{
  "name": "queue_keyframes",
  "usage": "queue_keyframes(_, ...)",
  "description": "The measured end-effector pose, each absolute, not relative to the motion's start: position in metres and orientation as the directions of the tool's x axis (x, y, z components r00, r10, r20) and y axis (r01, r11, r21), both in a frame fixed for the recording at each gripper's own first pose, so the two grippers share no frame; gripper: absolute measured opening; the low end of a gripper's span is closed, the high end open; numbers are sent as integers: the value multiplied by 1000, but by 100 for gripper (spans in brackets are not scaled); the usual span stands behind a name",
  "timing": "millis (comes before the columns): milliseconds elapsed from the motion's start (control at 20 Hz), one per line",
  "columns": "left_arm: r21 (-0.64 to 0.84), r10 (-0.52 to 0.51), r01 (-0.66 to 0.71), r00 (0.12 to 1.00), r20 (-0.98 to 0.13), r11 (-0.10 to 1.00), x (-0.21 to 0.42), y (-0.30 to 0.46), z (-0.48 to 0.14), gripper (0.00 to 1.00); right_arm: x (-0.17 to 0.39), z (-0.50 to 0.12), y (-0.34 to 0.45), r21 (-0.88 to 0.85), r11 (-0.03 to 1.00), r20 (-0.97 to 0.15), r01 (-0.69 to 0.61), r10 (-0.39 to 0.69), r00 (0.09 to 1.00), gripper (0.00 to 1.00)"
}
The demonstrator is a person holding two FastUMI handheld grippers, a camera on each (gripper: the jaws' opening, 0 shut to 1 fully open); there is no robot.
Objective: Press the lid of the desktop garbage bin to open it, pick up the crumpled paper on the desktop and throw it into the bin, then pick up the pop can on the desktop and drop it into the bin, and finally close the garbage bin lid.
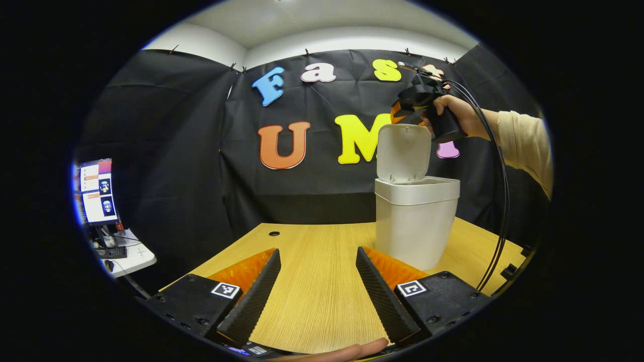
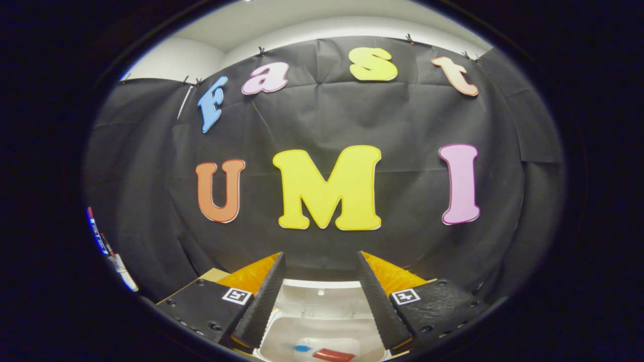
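The white garbage bin (image 1: 415,221) stands on the wooden desk (image 1: 312,296), right of centre, with its lid (image 1: 402,153) flipped up. A hand holds my right gripper (image 1: 402,113) just above the lid and the bin's mouth. In the right gripper view, that gripper (image 2: 321,255) is open with nothing between its fingers and looks down into the bin (image 2: 322,332). A red pop can (image 2: 332,355) lies on the bin's bottom beside a small blue bit (image 2: 302,348). My left gripper (image 1: 318,251) hangs open and empty low over the desk, left of the bin.
A black cable (image 1: 498,201) trails from the right gripper down past the bin's right side. The desk has a round hole (image 1: 274,234) near its back edge. A monitor (image 1: 95,191) and a small white side table (image 1: 128,256) stand off to the left.
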State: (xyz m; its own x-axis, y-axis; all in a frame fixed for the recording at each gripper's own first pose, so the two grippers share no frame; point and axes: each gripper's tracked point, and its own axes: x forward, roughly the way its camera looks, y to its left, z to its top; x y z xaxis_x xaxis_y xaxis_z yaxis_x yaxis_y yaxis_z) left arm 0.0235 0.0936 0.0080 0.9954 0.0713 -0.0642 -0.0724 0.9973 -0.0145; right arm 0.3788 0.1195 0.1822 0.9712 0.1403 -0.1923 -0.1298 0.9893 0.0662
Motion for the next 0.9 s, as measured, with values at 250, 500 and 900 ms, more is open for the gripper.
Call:
queue_keyframes(250,-24,48,-49,997,-54,999,20,88,12,97,356,157,117,46,988,-251,-147,154,956,85)
queue_keyframes(500,-35,63,-66,995,-73,997,18,95,8,97,330,119,118,62,983,-301,-175,186,935,86)
queue_keyframes(900,-28,67,-69,995,-76,997,20,98,6,97,312,51,143,41,971,-351,-236,235,906,89)
